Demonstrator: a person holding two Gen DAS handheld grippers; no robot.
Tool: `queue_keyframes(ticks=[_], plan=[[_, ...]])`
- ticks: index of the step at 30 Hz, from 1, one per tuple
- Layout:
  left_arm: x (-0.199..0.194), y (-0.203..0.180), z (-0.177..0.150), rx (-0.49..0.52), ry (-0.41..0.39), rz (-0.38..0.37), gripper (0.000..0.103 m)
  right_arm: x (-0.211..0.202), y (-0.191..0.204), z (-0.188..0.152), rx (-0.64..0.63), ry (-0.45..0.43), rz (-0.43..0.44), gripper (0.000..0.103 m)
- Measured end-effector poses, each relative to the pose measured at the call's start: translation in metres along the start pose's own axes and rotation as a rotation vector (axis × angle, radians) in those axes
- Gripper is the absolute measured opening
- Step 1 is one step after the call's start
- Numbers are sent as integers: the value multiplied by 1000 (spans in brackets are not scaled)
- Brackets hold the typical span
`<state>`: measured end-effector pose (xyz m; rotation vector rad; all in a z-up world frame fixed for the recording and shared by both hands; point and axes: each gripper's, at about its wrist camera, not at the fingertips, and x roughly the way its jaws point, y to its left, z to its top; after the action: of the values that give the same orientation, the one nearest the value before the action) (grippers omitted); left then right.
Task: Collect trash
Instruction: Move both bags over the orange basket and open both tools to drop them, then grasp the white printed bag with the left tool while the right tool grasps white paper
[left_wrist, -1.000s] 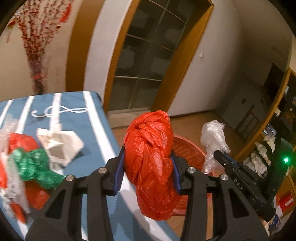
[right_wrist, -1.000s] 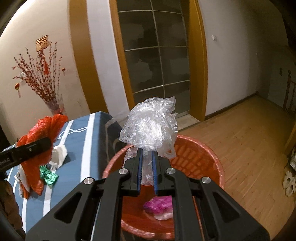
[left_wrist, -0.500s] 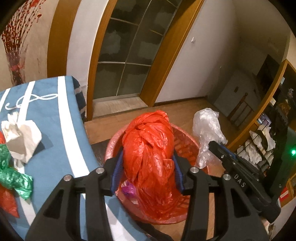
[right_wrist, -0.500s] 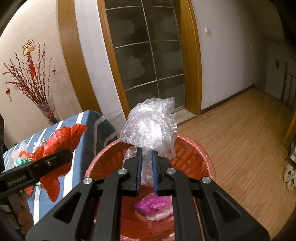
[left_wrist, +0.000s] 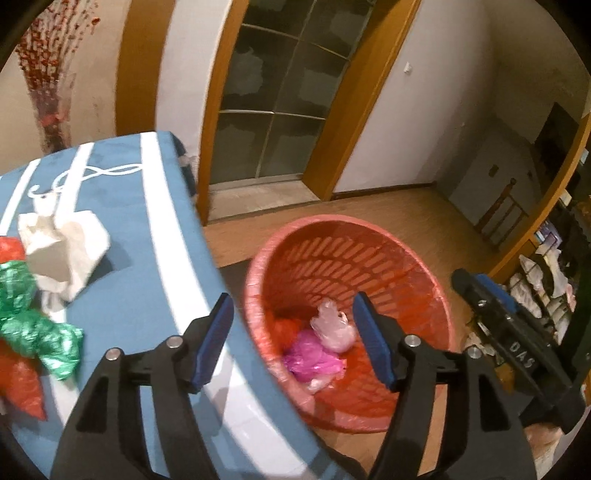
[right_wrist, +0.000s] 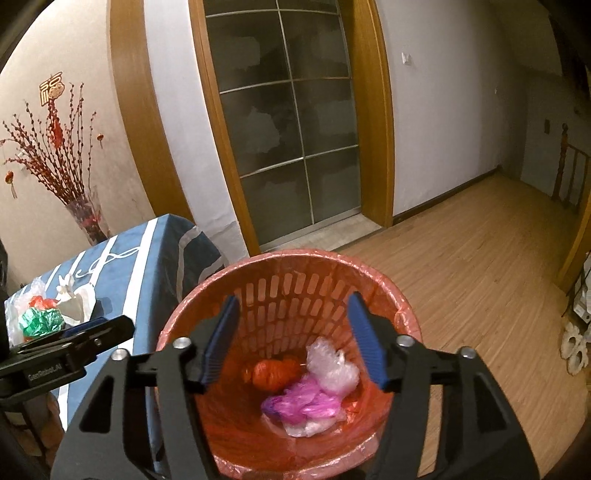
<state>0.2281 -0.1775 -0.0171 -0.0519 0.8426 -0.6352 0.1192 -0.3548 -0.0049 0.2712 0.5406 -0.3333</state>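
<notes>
Two grippers hang over a red basket (right_wrist: 376, 291) that stands on the wooden floor (right_wrist: 480, 258) just beside a table with a blue and white striped cloth (left_wrist: 155, 266). The left gripper (left_wrist: 293, 332) has its jaws apart and opening, with nothing between the blue pads; through the gap the basket's inside shows. The right gripper (right_wrist: 291, 332) is the same: jaws apart and opening, nothing pressed between them, pointing down into the basket's mouth.

At the bottom of the basket lie three pieces of trash close together: a crumpled red bag (right_wrist: 273, 373), a clear plastic bag (right_wrist: 334, 367) just beside it and a pink bag (right_wrist: 303, 404) in front of both, touching the clear one. A thin red liner (right_wrist: 400, 306) is folded over the basket's rim.

More trash lies on the table. A crumpled white paper (left_wrist: 62, 247) sits near the left side of the cloth, and a green bag (left_wrist: 33, 325) lies in front of it, touching another red bag (left_wrist: 20, 380) at the left edge of the left wrist view. In the right wrist view a bit of clear plastic (right_wrist: 22, 306) shows beside that heap.

From the right wrist view the left gripper reaches in at the left, above the table's edge. From the left wrist view the right gripper (left_wrist: 484, 291) reaches in at the right, beside the basket.

Behind stand a glass door (right_wrist: 288, 122) in a wooden frame and a vase of red branches (right_wrist: 74, 177).
</notes>
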Motion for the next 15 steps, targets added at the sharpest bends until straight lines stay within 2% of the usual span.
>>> queue_keyframes(ticks=[6,11,15], plan=[[-35,17,-8,-24,-44,63,74,-15,12,-2,-25,-39,-22,85],[-76,34,-16,-34,-105,122,76,-27,30,-5,-76,-65,-41,89],[-111,52,-25,-58,-156,163,76,-35,49,-12,-110,-77,-22,92]])
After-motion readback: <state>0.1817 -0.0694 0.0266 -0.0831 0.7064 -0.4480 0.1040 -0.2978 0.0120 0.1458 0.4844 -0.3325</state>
